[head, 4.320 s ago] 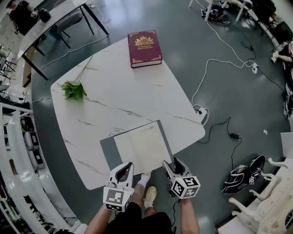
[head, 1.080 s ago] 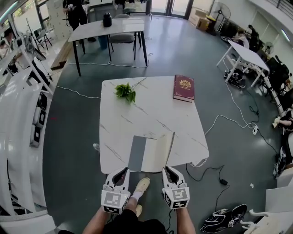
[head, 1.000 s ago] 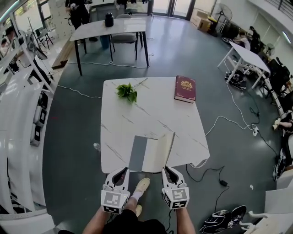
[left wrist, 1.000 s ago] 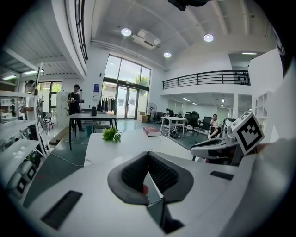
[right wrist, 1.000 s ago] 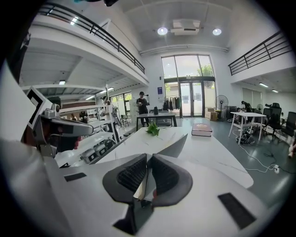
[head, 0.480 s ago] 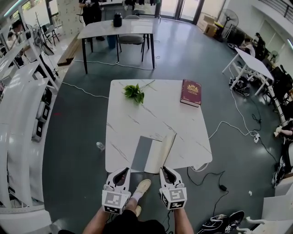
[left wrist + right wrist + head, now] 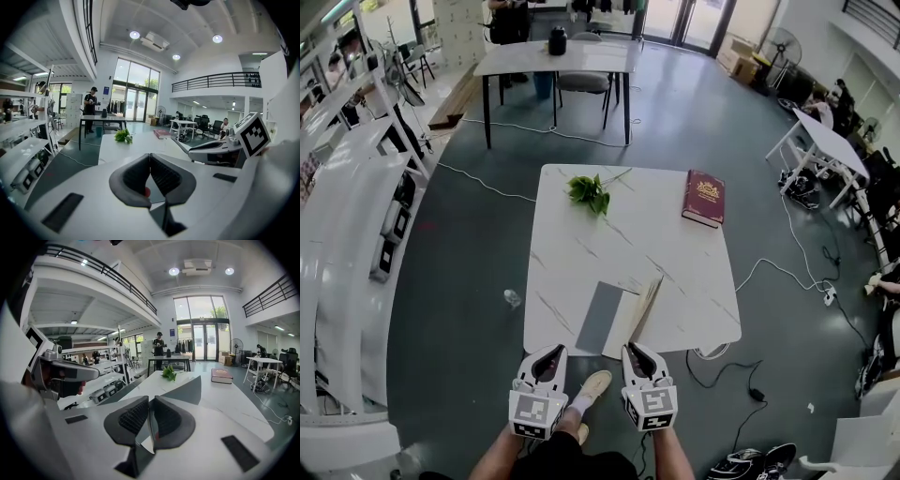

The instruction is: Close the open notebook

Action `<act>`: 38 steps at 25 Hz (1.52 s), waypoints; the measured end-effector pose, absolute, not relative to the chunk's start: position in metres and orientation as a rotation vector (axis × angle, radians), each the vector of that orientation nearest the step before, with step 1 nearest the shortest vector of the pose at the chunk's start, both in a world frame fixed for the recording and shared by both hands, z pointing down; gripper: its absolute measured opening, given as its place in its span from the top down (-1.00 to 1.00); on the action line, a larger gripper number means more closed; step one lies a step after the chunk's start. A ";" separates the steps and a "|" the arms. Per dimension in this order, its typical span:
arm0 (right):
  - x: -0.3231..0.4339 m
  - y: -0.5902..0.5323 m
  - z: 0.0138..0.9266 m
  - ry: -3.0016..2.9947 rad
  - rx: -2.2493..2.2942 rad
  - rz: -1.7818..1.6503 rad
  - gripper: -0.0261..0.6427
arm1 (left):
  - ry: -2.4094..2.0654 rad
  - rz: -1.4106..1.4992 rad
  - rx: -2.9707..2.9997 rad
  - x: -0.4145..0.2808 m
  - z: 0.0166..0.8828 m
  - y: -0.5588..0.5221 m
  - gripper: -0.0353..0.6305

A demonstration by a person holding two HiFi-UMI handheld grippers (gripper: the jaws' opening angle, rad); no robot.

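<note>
The notebook (image 7: 602, 317) lies open at the near edge of the white marble table (image 7: 628, 234), its grey left cover flat. Its right half (image 7: 649, 305) stands tilted up over the cream pages. My right gripper (image 7: 633, 350) sits at the notebook's near right corner. In the right gripper view its jaws (image 7: 150, 420) are shut on the thin grey cover (image 7: 187, 389), which rises ahead of them. My left gripper (image 7: 551, 352) hangs just off the table's near edge, left of the notebook. In the left gripper view its pads (image 7: 150, 176) meet with nothing between them.
A dark red book (image 7: 704, 198) lies at the table's far right and a green sprig (image 7: 589, 192) at the far middle. Beyond stands a black-legged table (image 7: 553, 56). White shelving (image 7: 347, 234) runs along the left. Cables (image 7: 769, 267) trail on the floor right. The person's shoe (image 7: 592, 384) is below.
The notebook lay flat open several seconds ago; its right half now stands raised in my right gripper. Over the last second the cover has tipped more upright and both grippers have shifted slightly.
</note>
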State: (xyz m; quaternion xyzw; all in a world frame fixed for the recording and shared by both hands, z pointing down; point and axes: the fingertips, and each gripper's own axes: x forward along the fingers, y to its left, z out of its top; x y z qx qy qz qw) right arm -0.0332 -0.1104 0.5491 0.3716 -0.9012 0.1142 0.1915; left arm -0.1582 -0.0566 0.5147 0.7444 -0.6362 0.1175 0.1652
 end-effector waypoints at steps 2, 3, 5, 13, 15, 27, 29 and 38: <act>-0.040 -0.110 0.550 -2.537 1.029 0.318 0.76 | -1.819 0.334 2.111 -0.162 0.516 -0.055 0.82; -0.042 -0.109 0.550 -2.540 1.023 0.317 0.76 | -1.822 0.334 2.107 -0.163 0.516 -0.054 0.82; -0.047 -0.109 0.551 -2.545 1.009 0.316 0.76 | -1.826 0.334 2.100 -0.166 0.517 -0.054 0.82; -0.066 -0.108 0.558 -2.559 0.944 0.302 0.76 | -1.842 0.335 2.067 -0.173 0.524 -0.053 0.82; -0.070 -0.107 0.560 -2.561 0.928 0.299 0.76 | -1.845 0.337 2.057 -0.173 0.526 -0.052 0.82; -0.101 -0.107 0.579 -2.571 0.816 0.300 0.76 | -1.877 0.339 1.993 -0.189 0.540 -0.050 0.82; -0.108 -0.108 0.582 -2.571 0.798 0.304 0.76 | -1.878 0.342 1.982 -0.193 0.543 -0.050 0.82; -0.133 -0.106 0.607 -2.560 0.722 0.348 0.76 | -1.890 0.354 1.940 -0.208 0.561 -0.052 0.82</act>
